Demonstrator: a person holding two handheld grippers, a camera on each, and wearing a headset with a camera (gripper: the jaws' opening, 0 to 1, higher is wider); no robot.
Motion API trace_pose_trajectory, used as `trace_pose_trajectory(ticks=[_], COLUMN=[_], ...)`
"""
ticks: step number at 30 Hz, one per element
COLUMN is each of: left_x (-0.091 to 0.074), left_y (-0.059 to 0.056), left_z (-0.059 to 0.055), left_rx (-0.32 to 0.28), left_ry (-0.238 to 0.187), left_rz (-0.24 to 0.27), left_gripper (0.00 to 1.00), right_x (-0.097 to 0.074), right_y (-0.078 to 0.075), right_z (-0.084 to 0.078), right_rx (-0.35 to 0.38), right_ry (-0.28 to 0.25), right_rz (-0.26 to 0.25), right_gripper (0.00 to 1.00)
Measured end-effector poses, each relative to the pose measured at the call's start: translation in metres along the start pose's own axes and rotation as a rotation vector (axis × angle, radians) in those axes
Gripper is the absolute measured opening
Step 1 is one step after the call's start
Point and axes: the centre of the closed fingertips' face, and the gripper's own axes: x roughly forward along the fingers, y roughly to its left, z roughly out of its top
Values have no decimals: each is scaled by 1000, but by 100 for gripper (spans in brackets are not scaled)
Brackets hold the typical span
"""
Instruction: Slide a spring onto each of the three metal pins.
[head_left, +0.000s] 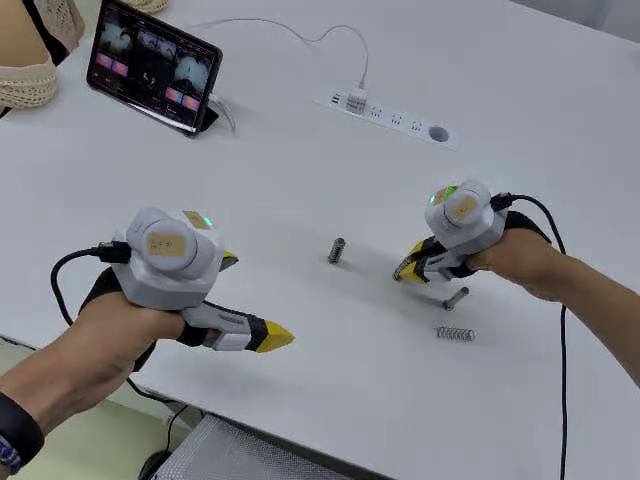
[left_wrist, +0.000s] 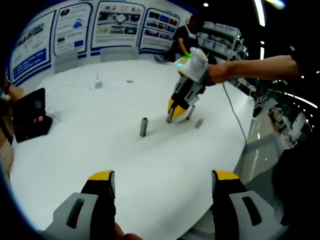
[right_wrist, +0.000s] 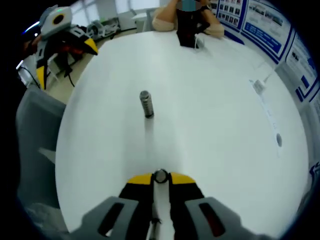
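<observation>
Left gripper (left_wrist: 163, 176): jaws wide open, nothing between them. Sits lower left in the head view, yellow tips pointing toward frame centre.

Right gripper (right_wrist: 160, 181): jaws closed on 1 small metal piece (right_wrist: 160, 176), seen end-on as a ring between the yellow tips. Pin or spring, cannot tell. Sits right of centre in the head view, tips angled down to the table (head_left: 300, 180). Touching it or just above, cannot tell.

Count on the table, head view:
- Pins: 2. Upright pin (head_left: 337, 250) at frame centre, standing alone between the two grippers. Ribbed along its length like coils, so looks sleeved by a spring. Flat pin (head_left: 456, 297) lying bare, just below and right of the right gripper's tips, not touching them.
- Loose spring (head_left: 455, 334): 1, lying flat just below the flat pin, close to it but apart.

Same layout from the left gripper view: upright pin at centre, right gripper behind it at upper centre, with the flat pin and loose spring just right of its tips.

Right gripper view: upright pin straight ahead above the closed tips, well apart from them. Left gripper in the upper left corner.

Other items, head view:
- Tablet (head_left: 155, 65): 1, upper left, propped up, screen lit.
- Power strip (head_left: 390, 115): 1, top centre, with one plug in it and a white cable (head_left: 300, 35) running to the upper left.
</observation>
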Motion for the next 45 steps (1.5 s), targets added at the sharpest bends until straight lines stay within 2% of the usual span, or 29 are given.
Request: trace_pose_trajectory(ticks=[5,19,25,27,45], left_x=[0,1,1,1,3], left_y=[0,-11,-13,-14,-18], left_z=[0,7,8,8,11], left_rx=[2,19,25,28,36], left_ry=[0,-9,-11,-12,-28], left_rz=[-3,-19,-24,-26,-37], left_gripper=[80,81,81,81,81], right_x=[-1,-17,-25,-27,-46], right_y=[1,-2,8,7,14], right_z=[-2,-12,-13,-13,-5], right_rx=[11,91,107,108,255], right_ry=[-2,-26,-29,-34,-168], right_rz=[-5,-60,-75,-84,-139], right_gripper=[14,35,44,44,47])
